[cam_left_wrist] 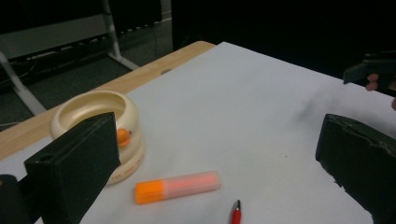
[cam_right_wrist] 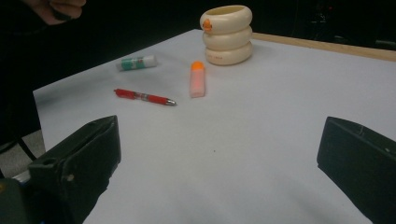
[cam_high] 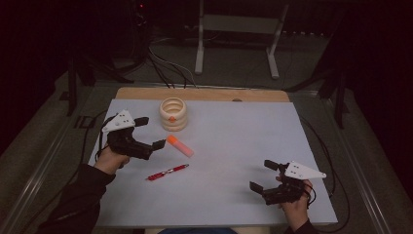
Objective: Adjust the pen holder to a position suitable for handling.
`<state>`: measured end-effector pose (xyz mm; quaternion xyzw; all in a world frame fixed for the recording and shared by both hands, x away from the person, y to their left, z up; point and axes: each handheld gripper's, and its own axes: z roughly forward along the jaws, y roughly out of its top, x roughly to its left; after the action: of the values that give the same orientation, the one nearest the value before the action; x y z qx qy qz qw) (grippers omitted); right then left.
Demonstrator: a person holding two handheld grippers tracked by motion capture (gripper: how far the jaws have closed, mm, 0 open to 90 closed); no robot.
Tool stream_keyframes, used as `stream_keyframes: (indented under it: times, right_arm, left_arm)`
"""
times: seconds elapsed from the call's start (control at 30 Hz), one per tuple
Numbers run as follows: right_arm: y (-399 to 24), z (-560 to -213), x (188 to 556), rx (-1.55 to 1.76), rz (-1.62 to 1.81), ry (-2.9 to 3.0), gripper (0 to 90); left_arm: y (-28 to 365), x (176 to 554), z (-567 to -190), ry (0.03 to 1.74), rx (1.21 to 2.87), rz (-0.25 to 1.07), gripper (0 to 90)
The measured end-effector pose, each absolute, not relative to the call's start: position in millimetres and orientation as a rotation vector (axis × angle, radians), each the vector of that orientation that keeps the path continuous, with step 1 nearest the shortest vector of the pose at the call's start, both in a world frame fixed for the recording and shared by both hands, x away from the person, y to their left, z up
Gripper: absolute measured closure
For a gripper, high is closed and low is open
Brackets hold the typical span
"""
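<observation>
Left gripper [cam_high: 147,131]: jaws wide apart, empty, just left of the marker [cam_high: 179,146].
Marker: flat on the sheet [cam_high: 234,146], below the cup [cam_high: 174,114]; probably untouched.
Pen [cam_high: 167,172]: nearer the person.
Right gripper [cam_high: 263,176]: spread wide, empty, well apart, near the sheet's front right edge.

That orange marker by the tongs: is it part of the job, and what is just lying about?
Likely in the job, judging by the open left tongs beside them:
orange marker
cream ringed holder

Lying about for now:
red pen
green-and-white tube
right tongs, open, off to the side
</observation>
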<state>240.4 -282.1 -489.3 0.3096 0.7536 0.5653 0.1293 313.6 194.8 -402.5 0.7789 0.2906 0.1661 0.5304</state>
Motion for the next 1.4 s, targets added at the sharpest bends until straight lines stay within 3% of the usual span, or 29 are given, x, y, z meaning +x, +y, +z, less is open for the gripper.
stream_keyframes:
  times: [0.6, 1.4]
  right_arm:
    - [-281.2, -489.1, 240.0, 0.894, 1.648, 2.194, 0.0]
    - [-280.8, -488.8, 239.9, 0.885, 1.663, 2.196, 0.0]
  left_arm:
    - [185.4, 350.0, -405.5, 0.854, 1.830, 0.470, 0.2]
    - [180.7, 404.8, -432.5, 1.157, 1.721, 0.452, 3.6]
